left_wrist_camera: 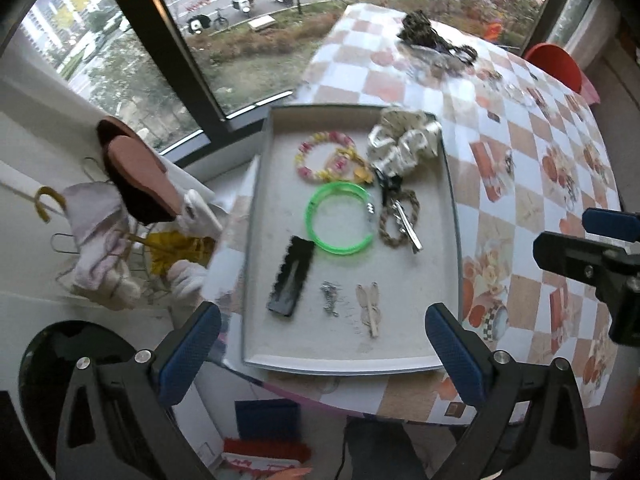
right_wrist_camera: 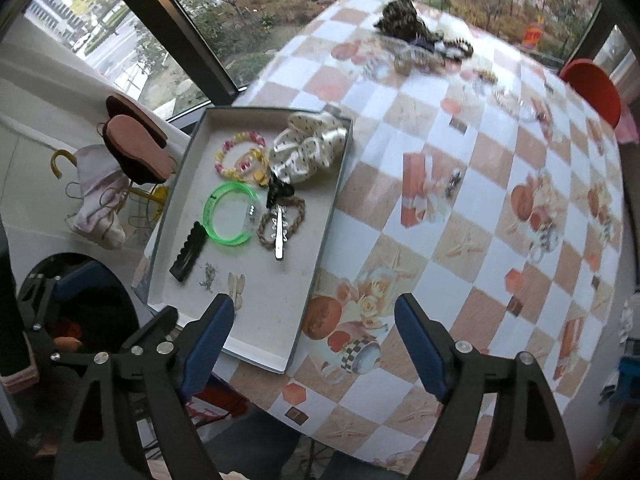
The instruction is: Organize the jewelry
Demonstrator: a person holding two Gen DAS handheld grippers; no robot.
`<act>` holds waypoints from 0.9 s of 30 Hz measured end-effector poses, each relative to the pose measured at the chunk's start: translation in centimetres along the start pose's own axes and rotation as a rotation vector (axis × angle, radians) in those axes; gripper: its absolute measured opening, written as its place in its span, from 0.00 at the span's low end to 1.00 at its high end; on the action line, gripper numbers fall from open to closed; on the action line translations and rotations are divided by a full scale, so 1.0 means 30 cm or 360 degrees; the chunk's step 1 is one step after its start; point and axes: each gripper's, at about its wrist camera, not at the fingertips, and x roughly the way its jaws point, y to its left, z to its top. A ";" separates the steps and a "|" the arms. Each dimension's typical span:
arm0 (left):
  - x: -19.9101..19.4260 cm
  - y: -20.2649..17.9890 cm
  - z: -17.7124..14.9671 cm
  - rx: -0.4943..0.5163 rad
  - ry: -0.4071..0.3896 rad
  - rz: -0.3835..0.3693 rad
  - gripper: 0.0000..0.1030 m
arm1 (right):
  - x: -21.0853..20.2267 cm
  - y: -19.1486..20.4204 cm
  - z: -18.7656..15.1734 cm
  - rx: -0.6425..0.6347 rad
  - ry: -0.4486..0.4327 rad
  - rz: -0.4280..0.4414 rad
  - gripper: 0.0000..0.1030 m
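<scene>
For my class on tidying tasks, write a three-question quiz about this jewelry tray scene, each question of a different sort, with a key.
1. True or false: the green bangle lies inside the grey tray.
2. Multiple choice: what does the left gripper hold? A) the black hair clip B) the polka-dot scrunchie C) nothing
3. Fill in: more jewelry lies in a dark pile at the table's ____ end, near the window.

Key
1. True.
2. C; its jaws stand wide apart above the tray's near edge. The right gripper is empty too.
3. Far.
</scene>
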 end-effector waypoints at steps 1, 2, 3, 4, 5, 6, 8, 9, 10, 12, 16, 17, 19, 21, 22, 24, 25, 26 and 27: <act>-0.016 0.008 0.003 -0.0011 -0.0006 -0.0001 1.00 | -0.014 0.008 0.002 -0.0010 -0.0022 -0.0008 0.84; -0.034 0.016 0.008 -0.0026 -0.0012 -0.0008 1.00 | -0.027 0.016 0.003 -0.0019 -0.0042 -0.0016 0.84; -0.049 0.022 0.012 -0.0040 -0.0019 -0.0016 1.00 | -0.043 0.028 0.005 -0.0036 -0.0060 -0.0037 0.84; -0.064 0.029 0.014 -0.0052 -0.0028 -0.0025 1.00 | -0.054 0.035 0.007 -0.0045 -0.0070 -0.0053 0.84; -0.075 0.033 0.016 -0.0058 -0.0033 -0.0025 1.00 | -0.064 0.042 0.009 -0.0048 -0.0078 -0.0062 0.84; -0.089 0.038 0.018 -0.0064 -0.0040 -0.0019 1.00 | -0.078 0.048 0.012 -0.0047 -0.0085 -0.0072 0.84; -0.111 0.043 0.021 -0.0073 -0.0050 -0.0009 1.00 | -0.101 0.054 0.016 -0.0045 -0.0095 -0.0086 0.84; -0.123 0.048 0.021 -0.0080 -0.0056 -0.0005 1.00 | -0.115 0.057 0.018 -0.0045 -0.0102 -0.0098 0.84; -0.130 0.051 0.021 -0.0086 -0.0061 -0.0007 1.00 | -0.127 0.059 0.020 -0.0042 -0.0107 -0.0110 0.84; -0.149 0.057 0.019 -0.0101 -0.0068 -0.0007 1.00 | -0.145 0.061 0.019 -0.0035 -0.0122 -0.0123 0.84; -0.167 0.065 0.012 -0.0109 -0.0066 -0.0004 1.00 | -0.165 0.065 0.011 -0.0026 -0.0146 -0.0173 0.84; -0.170 0.067 0.010 -0.0112 -0.0066 -0.0010 1.00 | -0.167 0.065 0.010 -0.0022 -0.0149 -0.0176 0.84; -0.176 0.068 0.008 -0.0111 -0.0067 -0.0015 1.00 | -0.170 0.066 0.009 -0.0024 -0.0150 -0.0178 0.84; -0.182 0.068 0.006 -0.0106 -0.0074 -0.0016 1.00 | -0.170 0.065 0.008 -0.0023 -0.0149 -0.0178 0.84; -0.184 0.067 0.006 -0.0103 -0.0076 -0.0016 1.00 | -0.172 0.065 0.007 -0.0022 -0.0150 -0.0178 0.84; -0.185 0.064 0.006 -0.0098 -0.0077 -0.0016 1.00 | -0.169 0.065 0.008 -0.0023 -0.0148 -0.0176 0.84; -0.184 0.063 0.006 -0.0097 -0.0077 -0.0017 1.00 | -0.169 0.066 0.008 -0.0022 -0.0148 -0.0175 0.84; -0.185 0.062 0.006 -0.0099 -0.0075 -0.0016 1.00 | -0.170 0.065 0.007 -0.0021 -0.0145 -0.0173 0.84; -0.185 0.062 0.006 -0.0100 -0.0076 -0.0015 1.00 | -0.170 0.066 0.007 -0.0022 -0.0144 -0.0174 0.84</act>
